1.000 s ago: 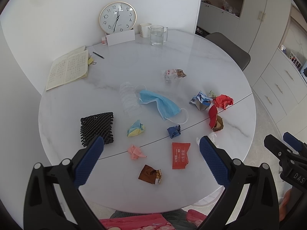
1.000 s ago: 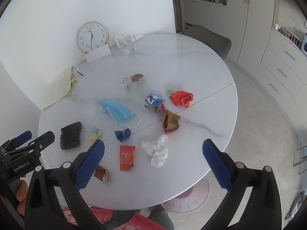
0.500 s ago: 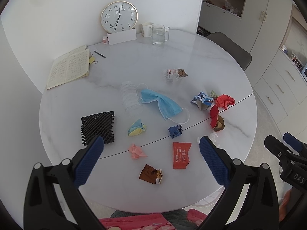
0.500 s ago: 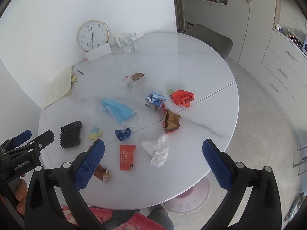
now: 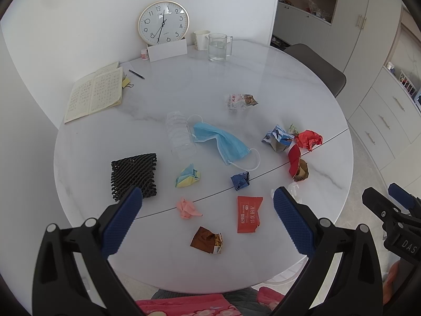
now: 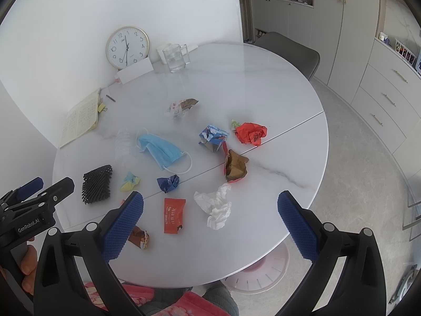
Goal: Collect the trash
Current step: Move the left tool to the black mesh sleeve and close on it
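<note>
- left gripper (image 5: pixel 206 200) and right gripper (image 6: pixel 210 205): jaws spread wide, holding nothing, hovering above the near table (image 6: pixel 276 100) edge.
- Nearest trash: red packet (image 5: pixel 248 213), brown wrapper (image 5: pixel 208 240), white tissue (image 6: pixel 217 206).
- Farther out: blue mask (image 5: pixel 222 143), red paper ball (image 6: pixel 251 133), black foam net (image 5: pixel 134 172).
- Judgement: nothing collected yet, all pieces left. Pink bin (image 6: pixel 259 276) sits under the table edge.

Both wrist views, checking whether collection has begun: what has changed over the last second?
Almost nothing. Both views only drift slightly. The left gripper and right gripper stay open above the table, holding nothing. The blue face mask, white tissue and red sachet lie where they were.
</note>
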Demonstrator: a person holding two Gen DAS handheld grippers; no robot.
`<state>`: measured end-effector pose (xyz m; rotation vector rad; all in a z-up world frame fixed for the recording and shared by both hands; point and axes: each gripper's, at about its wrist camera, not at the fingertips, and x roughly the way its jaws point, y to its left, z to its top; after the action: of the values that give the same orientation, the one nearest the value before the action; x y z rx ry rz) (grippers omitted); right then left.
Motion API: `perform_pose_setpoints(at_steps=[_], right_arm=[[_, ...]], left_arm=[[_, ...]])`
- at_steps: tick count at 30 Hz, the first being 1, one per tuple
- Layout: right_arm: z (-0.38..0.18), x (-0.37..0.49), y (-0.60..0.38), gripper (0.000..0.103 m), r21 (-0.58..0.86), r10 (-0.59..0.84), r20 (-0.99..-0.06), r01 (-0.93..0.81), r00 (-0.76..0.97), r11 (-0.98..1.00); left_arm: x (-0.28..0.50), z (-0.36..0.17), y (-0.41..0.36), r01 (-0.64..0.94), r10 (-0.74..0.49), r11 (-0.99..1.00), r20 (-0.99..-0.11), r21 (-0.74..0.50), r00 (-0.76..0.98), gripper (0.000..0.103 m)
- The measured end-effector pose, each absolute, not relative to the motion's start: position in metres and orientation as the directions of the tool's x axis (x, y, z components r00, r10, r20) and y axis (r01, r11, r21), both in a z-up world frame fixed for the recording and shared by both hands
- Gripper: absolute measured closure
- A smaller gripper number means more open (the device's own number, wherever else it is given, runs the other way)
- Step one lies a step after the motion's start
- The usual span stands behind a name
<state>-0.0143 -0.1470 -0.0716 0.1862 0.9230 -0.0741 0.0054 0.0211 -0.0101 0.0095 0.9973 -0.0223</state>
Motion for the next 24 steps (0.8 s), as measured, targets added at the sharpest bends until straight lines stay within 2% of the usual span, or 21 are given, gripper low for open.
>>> perform_pose_setpoints(at_steps=[7, 12, 18, 24], right_arm=[[-0.073, -0.014, -0.147, 0.002, 0.133, 0.023, -0.794, 0.135, 0.608, 0.982], [-0.09, -0.016, -0.146, 0.002, 0.163, 0.067, -0.786, 0.101, 0.615, 0.981], [-0.138, -0.013, -0.148, 0.002, 0.2, 0.12, -0.84, 0.095, 0.529, 0.975], [-0.185, -0.012, -0.148, 0.002, 0.2, 0.135, -0.881, 0.098, 0.453, 0.975]], left_arm=[[0.007, -0.013, 0.02, 0.037, -0.019, 0.999, -0.839, 0.001, 0.545, 0.007], [0.007, -0.026, 0.028, 0.097, -0.079, 0.995, -0.833, -0.03, 0.547, 0.007], [-0.003, -0.065, 0.046, 0.127, -0.088, 0.992, -0.842, -0.024, 0.532, 0.007], [-0.01, -0.116, 0.052, 0.132, -0.086, 0.991, -0.886, -0.029, 0.455, 0.007]])
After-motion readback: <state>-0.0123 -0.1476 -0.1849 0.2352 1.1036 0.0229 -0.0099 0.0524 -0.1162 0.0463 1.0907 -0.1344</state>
